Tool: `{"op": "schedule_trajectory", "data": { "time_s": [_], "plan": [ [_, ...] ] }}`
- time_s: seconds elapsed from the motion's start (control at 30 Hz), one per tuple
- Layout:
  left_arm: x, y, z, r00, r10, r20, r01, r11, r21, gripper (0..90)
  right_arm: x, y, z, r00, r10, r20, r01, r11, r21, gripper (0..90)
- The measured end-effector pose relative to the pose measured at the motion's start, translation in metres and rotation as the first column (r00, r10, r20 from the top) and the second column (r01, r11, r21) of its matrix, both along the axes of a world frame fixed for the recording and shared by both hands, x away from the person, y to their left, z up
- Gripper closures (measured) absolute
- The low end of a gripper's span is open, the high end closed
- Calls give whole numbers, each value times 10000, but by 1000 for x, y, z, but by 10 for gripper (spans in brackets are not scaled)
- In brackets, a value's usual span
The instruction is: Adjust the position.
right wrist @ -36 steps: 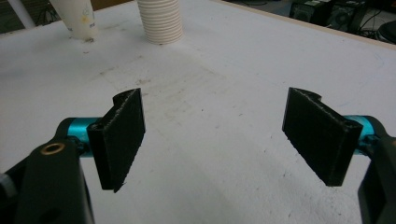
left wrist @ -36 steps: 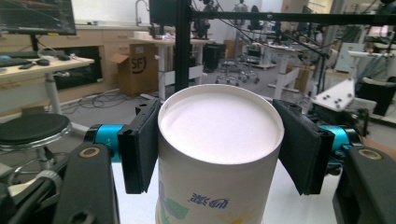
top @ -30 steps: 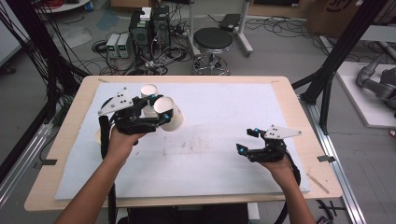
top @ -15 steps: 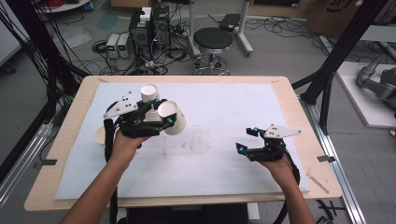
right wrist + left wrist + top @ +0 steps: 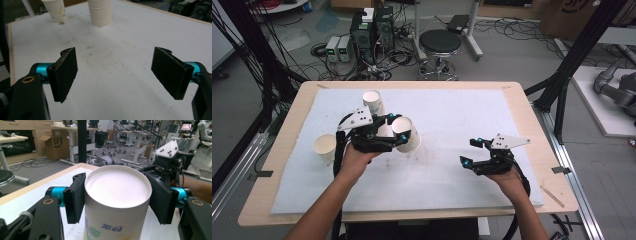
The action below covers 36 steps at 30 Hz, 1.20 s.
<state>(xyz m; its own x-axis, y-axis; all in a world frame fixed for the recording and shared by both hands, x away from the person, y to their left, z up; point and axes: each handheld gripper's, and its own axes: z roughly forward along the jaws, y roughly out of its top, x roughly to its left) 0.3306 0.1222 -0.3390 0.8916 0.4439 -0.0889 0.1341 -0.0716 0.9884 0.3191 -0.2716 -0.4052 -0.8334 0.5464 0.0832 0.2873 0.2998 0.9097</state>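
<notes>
Paper cup (image 5: pixel 406 133): clamped in left gripper (image 5: pixel 398 135); best lowered upright, released gently. Right gripper (image 5: pixel 471 152): jaws wide apart, empty, resting on table (image 5: pixel 462 107).

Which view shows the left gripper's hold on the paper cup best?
The left gripper view: the paper cup stands upright between both black pads, rim and wall clear. The high view shows the left gripper holding that cup small, from above. The right gripper view shows other cups farther off.

We see white paper cup (image 5: pixel 406 133), printed side, mouth open, tilted, above pad's left-centre, well off edges.
</notes>
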Motion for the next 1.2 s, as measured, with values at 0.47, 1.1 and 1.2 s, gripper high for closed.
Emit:
{"op": "schedule_trajectory", "data": {
  "time_s": [0.47, 1.1, 1.2],
  "plan": [
    [-3, -23, -18, 9979, -588, -259, 595, 9979, 267, 358, -11, 25, 8, 9899, 1401, 204, -1406, 9898, 230, 202],
    [-11, -43, -27, 9857, -1625, -434, 1649, 9846, 578, 360, -12, 44, 10, 9728, 2314, 140, -2317, 9723, 306, 203],
    [-13, -46, -27, 9840, -1720, -460, 1746, 9828, 609, 360, -12, 49, 10, 9684, 2488, 139, -2492, 9679, 321, 203]
  ]
}}
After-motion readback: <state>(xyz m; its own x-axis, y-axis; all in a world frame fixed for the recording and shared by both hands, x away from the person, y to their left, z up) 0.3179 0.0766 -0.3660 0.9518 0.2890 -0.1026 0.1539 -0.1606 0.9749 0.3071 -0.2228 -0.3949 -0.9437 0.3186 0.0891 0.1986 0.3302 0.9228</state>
